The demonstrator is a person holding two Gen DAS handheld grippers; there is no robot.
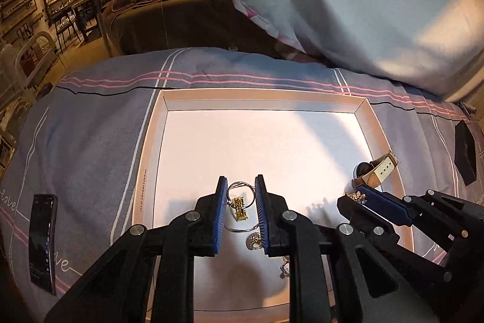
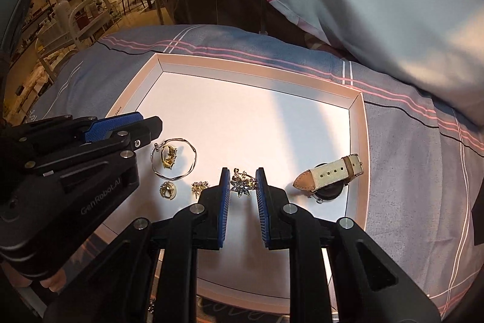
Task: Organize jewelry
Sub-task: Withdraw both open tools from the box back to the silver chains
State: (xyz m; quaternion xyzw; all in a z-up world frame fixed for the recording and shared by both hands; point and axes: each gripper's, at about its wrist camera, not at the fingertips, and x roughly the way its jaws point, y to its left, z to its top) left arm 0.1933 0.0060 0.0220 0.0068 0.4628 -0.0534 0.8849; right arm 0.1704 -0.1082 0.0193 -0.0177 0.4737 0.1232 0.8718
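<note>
GenRobot.AI lettering on left claw (image 2: 137, 123), white tray (image 2: 260, 71)

A shallow white tray (image 2: 358, 123) lies flat on the bed and holds all the jewelry. A thin silver bangle (image 2: 193, 161) lies flat near the left side, and a gold clip (image 2: 169, 157) sits inside its ring. Just below it is a small gold ring (image 2: 168, 189). Next to that is a tiny gold flower piece (image 2: 199, 186). A sparkly flower brooch (image 2: 242, 182) lies in the middle. A watch (image 2: 331, 174) with a cream and tan strap rests by the right wall.
</note>
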